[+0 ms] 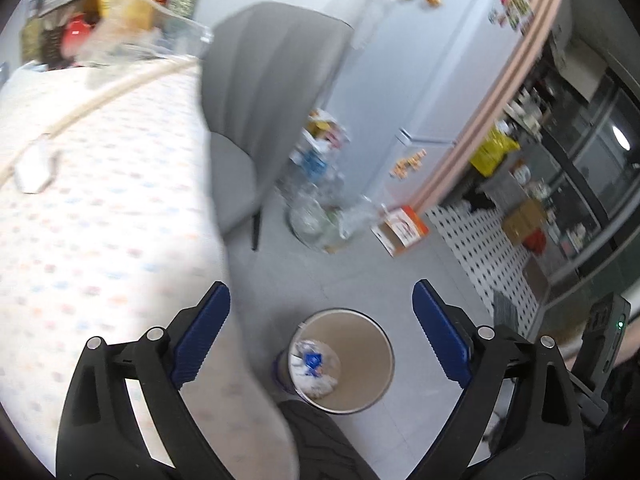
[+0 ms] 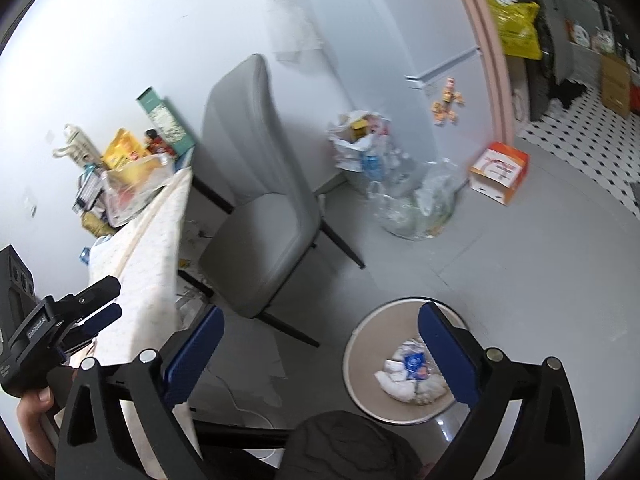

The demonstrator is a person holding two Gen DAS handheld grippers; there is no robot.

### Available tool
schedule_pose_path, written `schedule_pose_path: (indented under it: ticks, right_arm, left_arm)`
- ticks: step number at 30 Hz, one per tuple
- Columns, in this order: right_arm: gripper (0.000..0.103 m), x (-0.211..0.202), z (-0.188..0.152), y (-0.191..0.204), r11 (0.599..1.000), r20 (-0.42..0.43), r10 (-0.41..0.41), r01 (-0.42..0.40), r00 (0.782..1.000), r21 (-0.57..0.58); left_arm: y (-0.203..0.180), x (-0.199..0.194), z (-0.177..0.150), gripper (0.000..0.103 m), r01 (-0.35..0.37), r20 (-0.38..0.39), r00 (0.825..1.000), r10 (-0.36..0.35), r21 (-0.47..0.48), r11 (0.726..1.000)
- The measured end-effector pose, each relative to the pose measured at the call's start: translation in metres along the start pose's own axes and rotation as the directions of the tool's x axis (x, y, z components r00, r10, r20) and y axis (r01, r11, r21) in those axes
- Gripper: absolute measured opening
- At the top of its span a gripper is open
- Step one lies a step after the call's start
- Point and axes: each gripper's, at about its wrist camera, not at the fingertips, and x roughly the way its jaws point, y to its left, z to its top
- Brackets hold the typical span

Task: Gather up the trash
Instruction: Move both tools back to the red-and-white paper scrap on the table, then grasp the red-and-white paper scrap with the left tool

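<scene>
A round trash bin [image 1: 372,356] stands on the grey floor, holding crumpled white paper with a blue wrapper [image 1: 314,364]. My left gripper [image 1: 322,332] is open and empty, high above the bin. In the right wrist view the bin [image 2: 360,360] sits below my right gripper [image 2: 320,356], which is open and empty; the same trash [image 2: 412,372] lies inside. The left gripper [image 2: 102,300] shows at the left edge over the table. A small white piece [image 1: 34,172] lies on the table.
A table with a dotted cloth [image 1: 100,220] is on the left, a grey chair [image 2: 260,200] beside it. Clear plastic bags of bottles [image 2: 416,204], an orange-white box [image 2: 500,172] and a white fridge [image 1: 420,60] stand farther back. My knee [image 2: 344,444] is below.
</scene>
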Motion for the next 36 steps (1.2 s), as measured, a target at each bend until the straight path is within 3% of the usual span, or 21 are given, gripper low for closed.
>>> schedule_pose_path:
  ticks: [13, 24, 28, 36]
  right_arm:
    - [0.095, 0.026, -0.004, 0.093, 0.988, -0.05, 0.086, -0.091, 0.995, -0.121]
    - [0.095, 0.047, -0.005, 0.158, 0.963, -0.094, 0.138, -0.155, 0.986, -0.22]
    - [0.095, 0.052, -0.009, 0.174, 0.953, -0.106, 0.149, -0.172, 0.983, -0.251]
    - [0.095, 0.063, -0.016, 0.215, 0.912, -0.129, 0.179, -0.213, 0.975, -0.352]
  left_arm:
    - [0.12, -0.06, 0.001, 0.091, -0.098, 0.101, 0.988, 0.118, -0.187, 0.978]
    - [0.214, -0.107, -0.013, 0.091, -0.207, 0.15, 0.952, 0.266, -0.325, 0.923]
    - [0.238, -0.117, -0.02, 0.083, -0.24, 0.152, 0.941, 0.303, -0.334, 0.912]
    - [0.272, -0.123, -0.034, 0.064, -0.27, 0.124, 0.938, 0.324, -0.328, 0.905]
